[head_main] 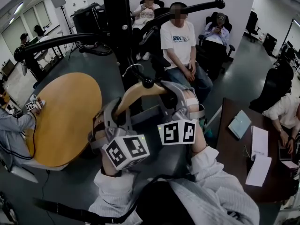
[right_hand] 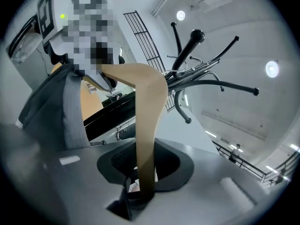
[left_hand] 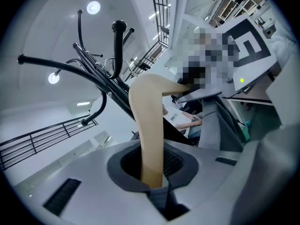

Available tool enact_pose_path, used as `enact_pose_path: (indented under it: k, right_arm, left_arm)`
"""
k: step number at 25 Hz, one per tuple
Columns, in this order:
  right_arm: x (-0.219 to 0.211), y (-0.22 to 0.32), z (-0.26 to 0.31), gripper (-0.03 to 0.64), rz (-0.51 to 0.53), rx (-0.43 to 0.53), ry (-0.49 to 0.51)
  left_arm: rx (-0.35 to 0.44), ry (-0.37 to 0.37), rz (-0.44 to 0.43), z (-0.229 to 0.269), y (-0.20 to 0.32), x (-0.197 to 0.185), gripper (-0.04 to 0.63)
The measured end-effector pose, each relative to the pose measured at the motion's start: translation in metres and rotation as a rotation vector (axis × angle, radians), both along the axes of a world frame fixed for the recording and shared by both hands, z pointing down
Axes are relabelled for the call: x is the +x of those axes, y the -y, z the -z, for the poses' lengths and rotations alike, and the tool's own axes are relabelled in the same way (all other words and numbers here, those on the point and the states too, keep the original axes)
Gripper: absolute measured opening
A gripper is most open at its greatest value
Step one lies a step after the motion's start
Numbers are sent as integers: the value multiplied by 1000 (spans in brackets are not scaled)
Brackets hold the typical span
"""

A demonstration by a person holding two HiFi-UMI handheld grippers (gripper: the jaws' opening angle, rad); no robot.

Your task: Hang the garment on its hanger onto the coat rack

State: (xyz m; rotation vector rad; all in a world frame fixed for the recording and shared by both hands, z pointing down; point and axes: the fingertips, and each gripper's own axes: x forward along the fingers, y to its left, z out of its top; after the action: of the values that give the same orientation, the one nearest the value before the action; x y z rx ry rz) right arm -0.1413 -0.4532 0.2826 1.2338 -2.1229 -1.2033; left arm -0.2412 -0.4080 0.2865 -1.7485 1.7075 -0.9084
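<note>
Two claws share one wooden hanger [head_main: 136,92], and the job looks to me about halfway through. The hanger is lifted and carried up to the coat rack [head_main: 117,22], but I would not call it hung yet. The rack's black pole stands just beyond the claws, and its curved pegs spread out above and to both sides of them. One long peg [head_main: 61,41] reaches out past the left claw. A thin metal hook [head_main: 132,69] shows just above the hanger's middle, close to the pole. I cannot tell whether it belongs to the hanger or whether it has caught on anything. What seems left is to settle the hook over a peg and then let go.

The left claw [left_hand: 152,172] has its jaws drawn in to a narrow gap and pinched on one wooden arm of the hanger. The wood rises straight out from between them. The right claw [right_hand: 145,172] grips the other arm the same way, with its jaws a touch wider but pressed on the wood.

As for the garment, I cannot pick it out for certain. Pale cloth [head_main: 220,191] bunches below the claws, nearer the person, and it may be the garment or only sleeves. A round wooden desk [head_main: 65,116] sits off beyond the left claw.
</note>
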Motion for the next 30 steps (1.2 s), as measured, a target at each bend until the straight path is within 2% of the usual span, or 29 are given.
enact_pose_path:
  k: [3, 5, 11, 13, 16, 21, 24, 30]
  right_arm:
    - [-5, 6, -12, 78, 2, -25, -6]
    - [-6, 8, -16, 78, 0, -24, -1]
    - [-8, 9, -12, 80, -1, 45, 40]
    - [-7, 7, -10, 83, 3, 63, 59]
    - [-3, 1, -11, 86, 29, 38, 90]
    - [2, -13, -10, 106, 101, -35, 137]
    - [4, -23, -8, 121, 149, -45, 142]
    - [7, -43, -3, 170, 195, -48, 102]
  left_arm:
    - [-20, -6, 4, -12, 5, -4, 44]
    - [-3, 7, 4, -14, 7, -5, 44]
    - [143, 99, 39, -8, 9, -10, 44]
    - [169, 116, 41, -7, 9, -9, 46]
    - [180, 87, 4, -5, 3, -3, 48]
    - [174, 18, -94, -3, -12, 8, 116]
    - [181, 19, -138, 1, -22, 14, 144]
    - [205, 6, -159, 15, -42, 18, 168]
